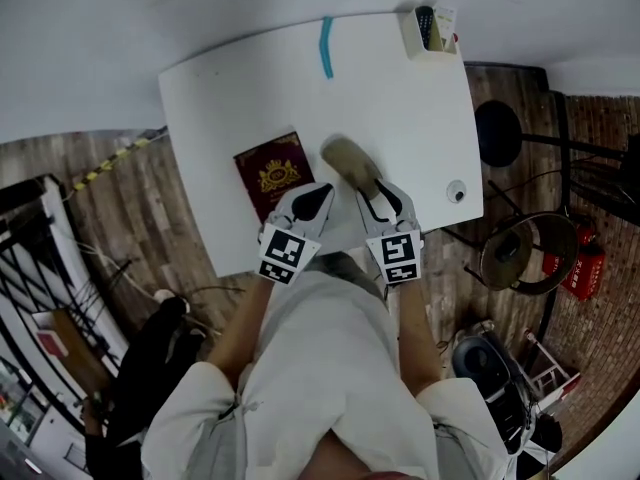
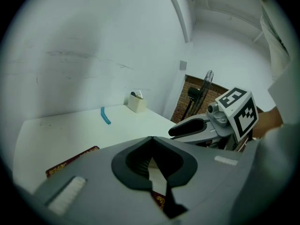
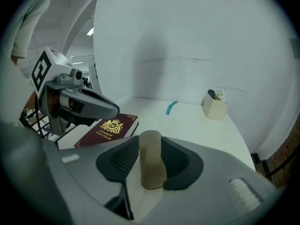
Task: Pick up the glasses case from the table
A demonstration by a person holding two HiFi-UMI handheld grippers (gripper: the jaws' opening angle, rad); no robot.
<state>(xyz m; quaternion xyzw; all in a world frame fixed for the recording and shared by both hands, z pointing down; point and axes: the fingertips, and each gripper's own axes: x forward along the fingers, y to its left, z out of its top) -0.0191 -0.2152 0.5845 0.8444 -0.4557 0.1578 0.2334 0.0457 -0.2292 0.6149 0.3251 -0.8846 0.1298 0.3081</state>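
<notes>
1. While a person is holding both tools over the near edge of the white table [image 1: 400,108], a burgundy book [image 1: 270,173] with a gold crest is lying flat at the left of the group.
2. Just right of the book, the left gripper [image 1: 320,193] is pointing forward and down over the table, its jaws meeting at the tips with nothing between them.
3. Far beyond it, a teal strip [image 1: 327,46] is lying near the table's back edge.
4. Right of the left gripper, the tan glasses case [image 1: 350,161] is lying on the table at a slant, its near end reaching in between the other tool's jaws.
5. Next, the right gripper [image 1: 378,190] is angling down at that end, its jaws standing apart with one pad on each side of the case and flanking it closely rather than squeezing it.
6. Farther right, a cream box [image 1: 430,33] holding dark items is sitting at the far corner, and a small round object [image 1: 457,191] is lying near the right edge.
</notes>
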